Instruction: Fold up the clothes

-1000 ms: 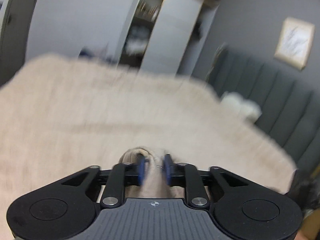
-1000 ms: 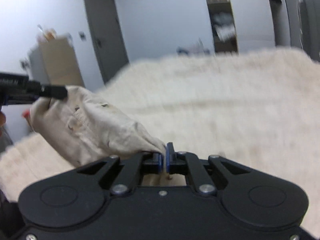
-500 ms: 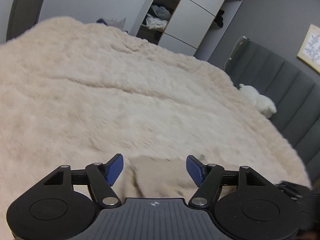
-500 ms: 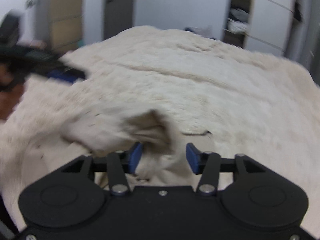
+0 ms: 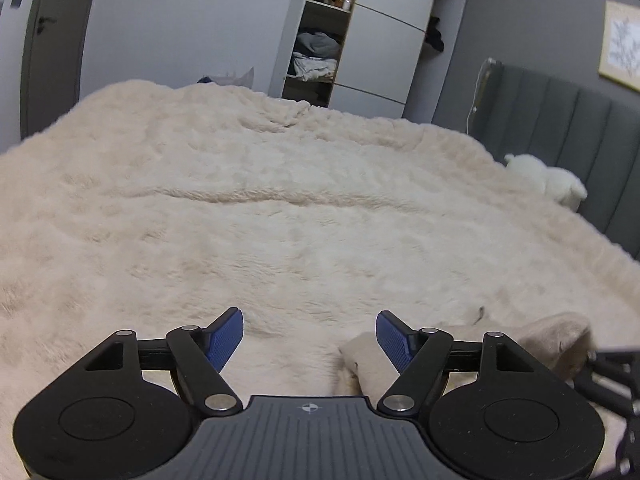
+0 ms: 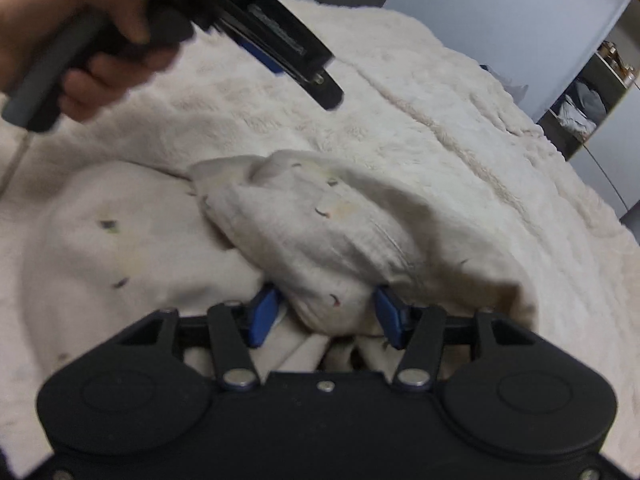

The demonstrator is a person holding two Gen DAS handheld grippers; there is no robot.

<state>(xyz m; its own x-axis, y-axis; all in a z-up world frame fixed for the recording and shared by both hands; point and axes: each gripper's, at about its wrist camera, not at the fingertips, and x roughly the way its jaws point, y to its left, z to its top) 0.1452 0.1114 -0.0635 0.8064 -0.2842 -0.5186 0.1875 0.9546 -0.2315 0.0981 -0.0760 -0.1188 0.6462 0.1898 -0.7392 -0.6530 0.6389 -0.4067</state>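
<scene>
Left hand: there it is at the far left of the right wrist view, wrapped round the tool's handle, raised above the bed and blurred.

Left gripper: jaws spread wide, nothing between them. Only fluffy blanket lies ahead; the cloth sits off to its right side.

Garment: a cream, speckled piece lying on the bed near the front edge. One part lies fairly flat to the left, another is heaped in a rumpled mound in the middle, drooping onto the right tool.

Right gripper: jaws parted as well, the blue pads either side of the mound's lower edge. Cloth sits in the gap, but nothing is clamping it.

Stage, as I read it: the garment is down and loose, not yet laid flat, no clean fold visible.

Risk one: closing the right jaws here could catch several bunched layers at once, so the lift drags the whole heap instead of one edge.

Risk two: cream cloth on cream blanket. Edges are hard to pick out, and a jaw could nip pile along with fabric.

Far right: grey headboard with a white plush toy, well apart from the work.
</scene>
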